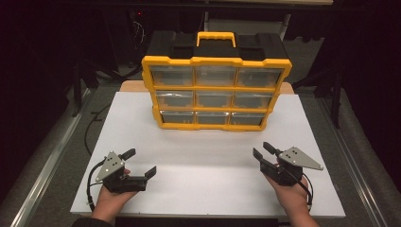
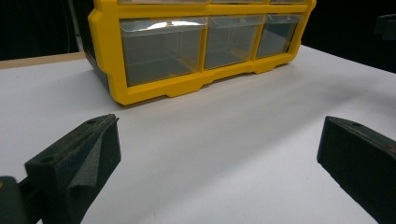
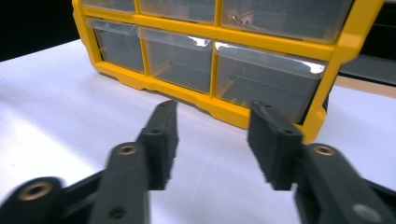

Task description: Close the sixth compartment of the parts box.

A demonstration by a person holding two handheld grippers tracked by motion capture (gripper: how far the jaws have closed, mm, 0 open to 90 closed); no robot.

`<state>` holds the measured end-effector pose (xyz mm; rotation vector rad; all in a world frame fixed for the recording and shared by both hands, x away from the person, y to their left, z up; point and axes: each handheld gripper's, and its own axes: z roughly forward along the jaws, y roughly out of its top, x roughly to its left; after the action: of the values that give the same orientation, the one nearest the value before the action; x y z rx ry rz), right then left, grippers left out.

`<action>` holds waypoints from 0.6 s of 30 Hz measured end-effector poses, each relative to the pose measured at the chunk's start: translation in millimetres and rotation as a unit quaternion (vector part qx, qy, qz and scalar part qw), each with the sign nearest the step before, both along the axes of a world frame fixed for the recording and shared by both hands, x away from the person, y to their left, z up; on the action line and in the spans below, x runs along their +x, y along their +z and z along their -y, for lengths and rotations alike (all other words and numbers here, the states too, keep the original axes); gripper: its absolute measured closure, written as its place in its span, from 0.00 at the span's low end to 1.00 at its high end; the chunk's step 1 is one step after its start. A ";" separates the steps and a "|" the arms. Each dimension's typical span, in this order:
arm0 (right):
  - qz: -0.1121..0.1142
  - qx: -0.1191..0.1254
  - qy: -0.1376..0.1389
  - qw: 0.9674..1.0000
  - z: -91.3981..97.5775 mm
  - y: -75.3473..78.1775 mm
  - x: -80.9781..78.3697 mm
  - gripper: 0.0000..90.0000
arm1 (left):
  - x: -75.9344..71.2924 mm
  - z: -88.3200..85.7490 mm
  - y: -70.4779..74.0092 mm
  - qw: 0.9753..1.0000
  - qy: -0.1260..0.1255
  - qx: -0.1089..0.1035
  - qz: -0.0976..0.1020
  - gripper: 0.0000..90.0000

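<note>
A yellow drawer cabinet (image 1: pixel 216 92) with clear drawers is stood upright toward the far side of the white table (image 1: pixel 208 161), a black and yellow handle (image 1: pixel 216 38) on its top. The left gripper (image 1: pixel 140 163) is held near the table's front left, its jaws spread wide with nothing between them. The right gripper (image 1: pixel 264 151) is held at the front right, its jaws partly parted and empty, pointed toward the cabinet's bottom right drawer (image 3: pixel 261 81). Both are kept well apart from the cabinet.

Drawer contents: too small to tell in the high view; a blurred glint in one upper drawer (image 3: pixel 243 18) of the right gripper view.
Organizer (image 2: pixel 201 46): top cut off by upper frame edge.
Right hand-held gripper (image 3: pixel 212 140): near parts motion-blurred.
</note>
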<state>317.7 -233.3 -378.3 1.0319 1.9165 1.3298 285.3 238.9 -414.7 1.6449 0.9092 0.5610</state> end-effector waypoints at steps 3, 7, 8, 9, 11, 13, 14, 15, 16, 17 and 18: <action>0.000 0.005 -0.003 1.000 3.8 -2.2 -2.2 0.45 | 0.2 0.6 0.0 1.000 -0.001 0.000 0.000 0.00; 0.007 0.011 0.002 1.000 8.0 -3.9 -6.5 0.32 | 0.3 0.7 -0.2 1.000 -0.001 -0.001 -0.001 0.00; 0.007 0.013 0.006 1.000 8.6 -4.1 -7.3 0.29 | 0.3 0.7 -0.3 1.000 -0.002 0.000 -0.001 0.00; 0.007 0.016 0.010 1.000 8.8 -4.5 -8.1 0.26 | 0.4 0.7 -0.3 1.000 -0.002 0.000 -0.001 0.00; 0.001 0.009 0.017 1.000 8.1 -5.6 -8.6 0.19 | 0.4 1.0 -0.4 1.000 -0.002 0.001 -0.001 0.00; -0.002 0.006 0.019 1.000 7.0 -6.8 -8.7 0.15 | 0.2 1.2 -0.4 1.000 -0.002 0.001 -0.001 0.00; -0.004 0.008 0.021 1.000 6.5 -7.1 -8.9 0.13 | 0.2 1.2 -0.3 1.000 -0.002 0.001 -0.001 0.00; -0.007 0.009 0.020 1.000 6.1 -7.2 -9.0 0.10 | 0.1 1.3 -0.3 1.000 -0.001 0.001 0.000 0.00; -0.008 0.009 0.019 1.000 5.5 -7.3 -9.4 0.08 | 0.0 1.1 -0.2 1.000 -0.001 0.001 0.000 0.00; -0.007 0.012 0.019 1.000 4.9 -7.3 -10.3 0.07 | 0.0 1.0 -0.2 1.000 0.000 0.000 0.000 0.00; -0.004 0.011 0.021 1.000 5.2 -7.1 -10.5 0.06 | -0.1 1.0 -0.2 1.000 0.000 -0.001 -0.001 0.00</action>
<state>307.2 -238.4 -385.4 1.0149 1.9425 1.3747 285.2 237.8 -415.0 1.6445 0.9099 0.5593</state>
